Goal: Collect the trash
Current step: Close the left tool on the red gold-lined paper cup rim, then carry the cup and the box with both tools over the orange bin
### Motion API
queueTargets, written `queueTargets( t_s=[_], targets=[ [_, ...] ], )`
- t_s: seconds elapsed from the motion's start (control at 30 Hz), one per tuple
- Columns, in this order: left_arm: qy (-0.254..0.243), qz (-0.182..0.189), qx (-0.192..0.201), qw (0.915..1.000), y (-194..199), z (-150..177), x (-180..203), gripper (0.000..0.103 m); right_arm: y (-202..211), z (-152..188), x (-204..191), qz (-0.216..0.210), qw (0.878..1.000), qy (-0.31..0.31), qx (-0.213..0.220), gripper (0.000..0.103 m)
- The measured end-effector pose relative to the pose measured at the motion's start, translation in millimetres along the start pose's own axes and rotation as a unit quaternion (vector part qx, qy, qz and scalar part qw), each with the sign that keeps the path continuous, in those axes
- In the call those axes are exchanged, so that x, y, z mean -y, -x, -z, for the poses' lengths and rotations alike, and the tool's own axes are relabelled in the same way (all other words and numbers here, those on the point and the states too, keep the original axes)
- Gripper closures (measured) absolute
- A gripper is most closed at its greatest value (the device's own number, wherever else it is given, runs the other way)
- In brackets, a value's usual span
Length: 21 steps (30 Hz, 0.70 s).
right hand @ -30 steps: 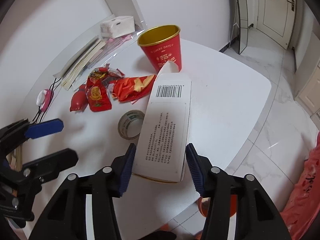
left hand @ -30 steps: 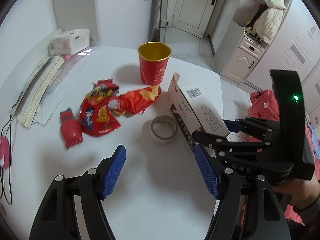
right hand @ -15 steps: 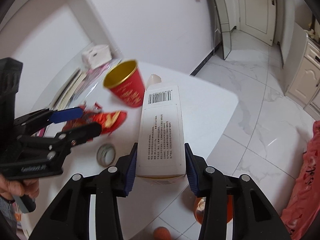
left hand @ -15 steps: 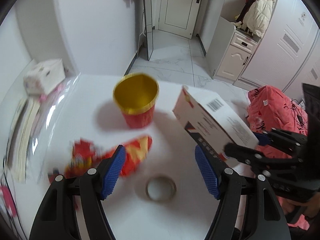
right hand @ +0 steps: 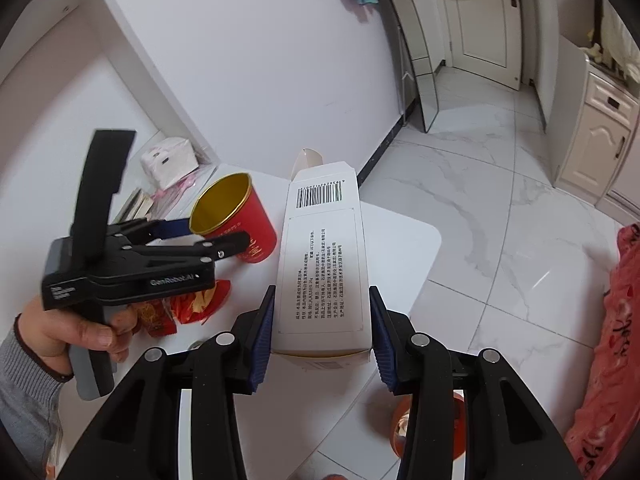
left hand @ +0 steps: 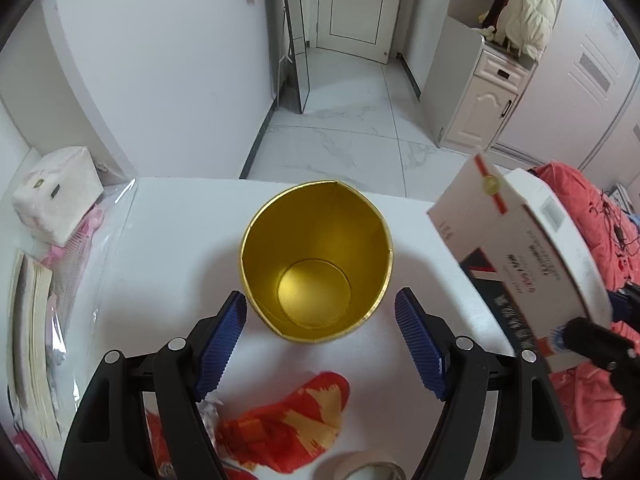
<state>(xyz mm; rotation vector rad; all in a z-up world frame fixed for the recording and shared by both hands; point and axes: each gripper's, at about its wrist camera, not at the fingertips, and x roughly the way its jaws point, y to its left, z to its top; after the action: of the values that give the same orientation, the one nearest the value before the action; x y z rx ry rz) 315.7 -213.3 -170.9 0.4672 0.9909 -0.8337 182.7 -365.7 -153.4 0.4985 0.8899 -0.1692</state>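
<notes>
My left gripper (left hand: 320,340) has just spread wider, straddling the empty gold-lined cup (left hand: 316,260) near the tabletop's far edge. Wrappers (left hand: 288,428) lie uncollected at the near edge. My right gripper (right hand: 322,326) clamps the white box (right hand: 324,264), raised off the tabletop, uncollected.

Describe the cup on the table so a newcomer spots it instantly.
On the white table, just past the crumpled red wrappers, stands the cup, upright between the open left gripper's fingers. It is the only open container there: red outside, shiny gold inside, and empty.
</notes>
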Motion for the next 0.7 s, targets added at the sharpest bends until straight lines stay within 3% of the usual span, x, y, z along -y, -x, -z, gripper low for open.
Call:
queueTargets(
  t_s=[0.2, 0.23, 0.27, 0.4, 0.7],
  targets=[
    [-0.008, 0.001, 0.005, 1.0000, -5, -11, -4, 0.027, 2, 4, -1, 0.004, 1.000, -0.005, 0.003, 0.060],
    [-0.010, 0.005, 0.001, 0.9999, -7, -10, -4, 0.041, 2, 5, -1, 0.004, 1.000, -0.006, 0.003, 0.060],
    [-0.013, 0.009, -0.001, 0.9999, -10, -11, -5, 0.048, 4, 4, 0, 0.004, 1.000, -0.006, 0.004, 0.060],
    [-0.003, 0.012, 0.003, 0.9999, -7, -9, -8, 0.057, 9, 10, -2, 0.003, 1.000, -0.006, 0.006, 0.060],
    [-0.011, 0.013, 0.023, 0.9996, 30, 6, 5, 0.059, 32, 22, 5, -0.005, 1.000, -0.012, 0.013, 0.060]
  ],
)
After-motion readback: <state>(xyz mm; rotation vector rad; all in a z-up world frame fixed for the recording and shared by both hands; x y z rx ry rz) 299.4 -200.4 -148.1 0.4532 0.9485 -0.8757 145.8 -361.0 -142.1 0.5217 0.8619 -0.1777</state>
